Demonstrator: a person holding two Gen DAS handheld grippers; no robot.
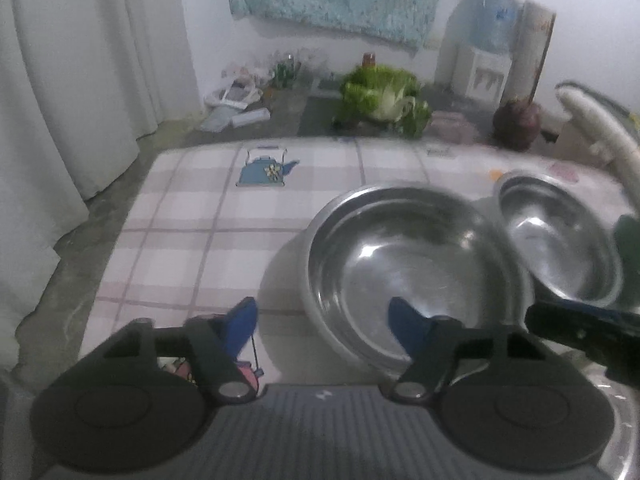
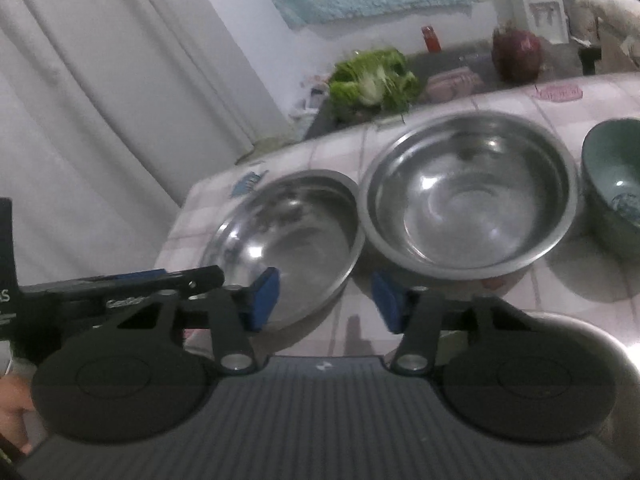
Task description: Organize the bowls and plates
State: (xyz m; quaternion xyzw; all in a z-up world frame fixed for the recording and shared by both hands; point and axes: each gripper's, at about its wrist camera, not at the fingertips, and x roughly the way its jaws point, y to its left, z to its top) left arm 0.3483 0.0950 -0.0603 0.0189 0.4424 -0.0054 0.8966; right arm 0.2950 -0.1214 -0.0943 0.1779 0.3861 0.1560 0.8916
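A wide steel bowl [image 1: 412, 264] stands on the checked tablecloth [image 1: 192, 220], with a second steel bowl [image 1: 556, 240] touching it on the right. My left gripper [image 1: 324, 324] is open astride the wide bowl's near left rim, with one blue pad inside the bowl and the other outside. In the right wrist view the same bowl [image 2: 288, 240] is on the left and the other steel bowl [image 2: 472, 192] behind it to the right. My right gripper [image 2: 325, 300] is open astride its near right rim. A green ceramic bowl [image 2: 612, 184] sits far right.
A leafy cabbage [image 1: 380, 96] and a dark red vegetable [image 1: 516, 120] lie beyond the table's far edge. White curtains [image 1: 80, 80] hang at the left. A water dispenser [image 1: 488, 40] stands at the back. Another steel surface [image 2: 624, 360] shows at the lower right.
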